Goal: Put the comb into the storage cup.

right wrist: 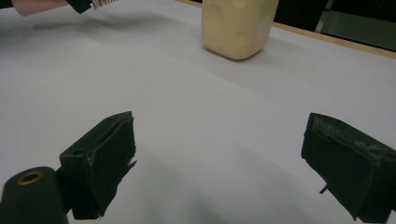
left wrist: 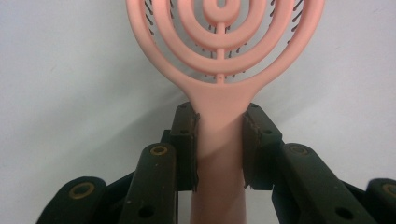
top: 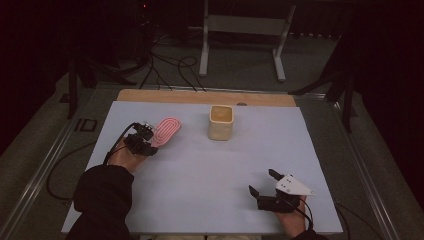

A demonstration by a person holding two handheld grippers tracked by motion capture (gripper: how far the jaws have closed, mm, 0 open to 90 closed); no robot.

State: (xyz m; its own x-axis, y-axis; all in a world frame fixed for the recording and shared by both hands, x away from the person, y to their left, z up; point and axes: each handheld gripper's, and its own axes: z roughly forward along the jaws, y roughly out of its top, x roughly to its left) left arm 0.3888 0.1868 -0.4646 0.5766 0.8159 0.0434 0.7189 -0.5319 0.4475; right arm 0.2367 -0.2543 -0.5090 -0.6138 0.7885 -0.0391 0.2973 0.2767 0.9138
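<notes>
Currently my left gripper [left wrist: 219,140] is clamped on the handle of the pink hairbrush [top: 166,130], at the table's [top: 210,200] left, well apart from the cream cup [top: 220,121]. My right gripper [top: 262,183] idles with its 2 jaws spread, nothing between them. Grasp looks done; whether the brush has left the table I can't tell, so next I'd carry it toward the cup, probably dropping it in handle-first.

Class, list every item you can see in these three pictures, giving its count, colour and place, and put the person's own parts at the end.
Hairbrush: one, pink, left on the table, handle clamped by the left gripper.
Cup: one, cream, far centre of the table.
Table: one, pale grey top, wooden far edge.
Stand: one, white-grey, on the floor beyond the table.
Cables: several, black, on the floor beyond the table.
Left gripper: one, black, shut on the hairbrush handle.
Right gripper: one, black, near right, fingers wide apart.
Sleeve: one, black, near left.
</notes>
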